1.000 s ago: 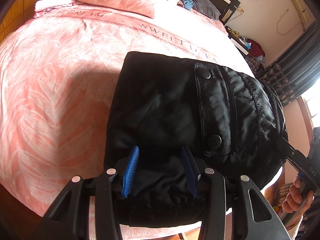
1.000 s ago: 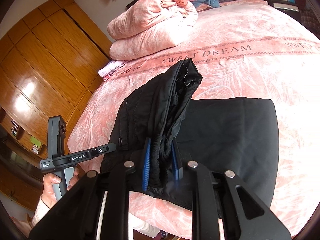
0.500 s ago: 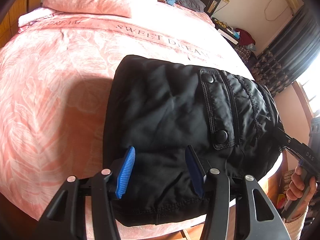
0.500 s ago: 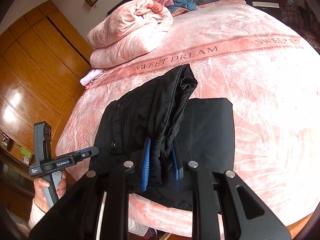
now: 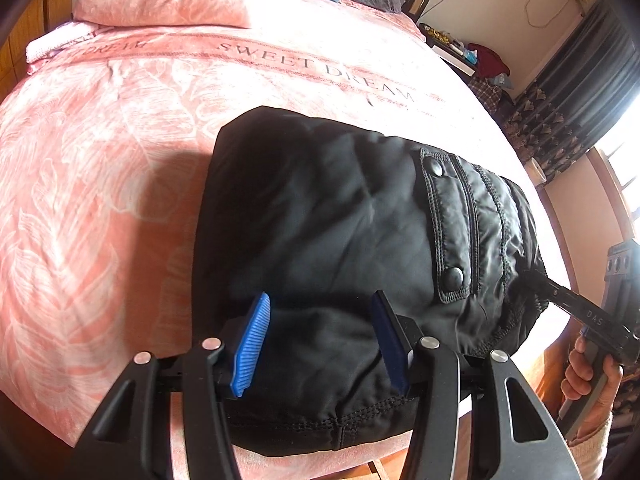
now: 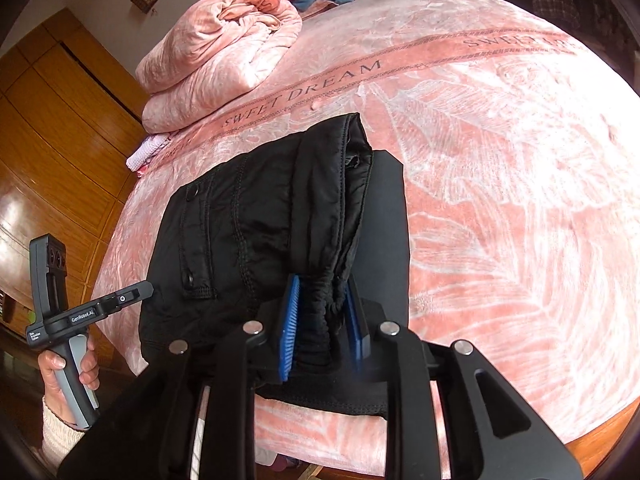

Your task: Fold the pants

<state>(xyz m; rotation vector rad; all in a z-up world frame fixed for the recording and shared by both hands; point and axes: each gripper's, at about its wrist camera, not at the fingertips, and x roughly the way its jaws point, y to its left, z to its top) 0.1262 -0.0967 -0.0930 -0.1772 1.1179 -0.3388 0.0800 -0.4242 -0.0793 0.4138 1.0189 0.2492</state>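
The black pants lie folded into a thick bundle near the front edge of the pink bed, a snap pocket flap facing up. My left gripper is open, its blue pads spread just above the near end of the bundle, holding nothing. My right gripper is shut on the gathered waistband of the pants, holding that edge raised over the lower layers. The right gripper also shows at the right of the left wrist view, and the left gripper shows at the left of the right wrist view.
A folded pink quilt and a small pink-white cloth lie at the head of the bed. Wooden wardrobes stand on one side, a nightstand and dark curtains on the other.
My left gripper has let go of the pants, opened wider and drawn back a little. My right gripper, still shut on the waistband, has laid the fold further down onto the bundle.
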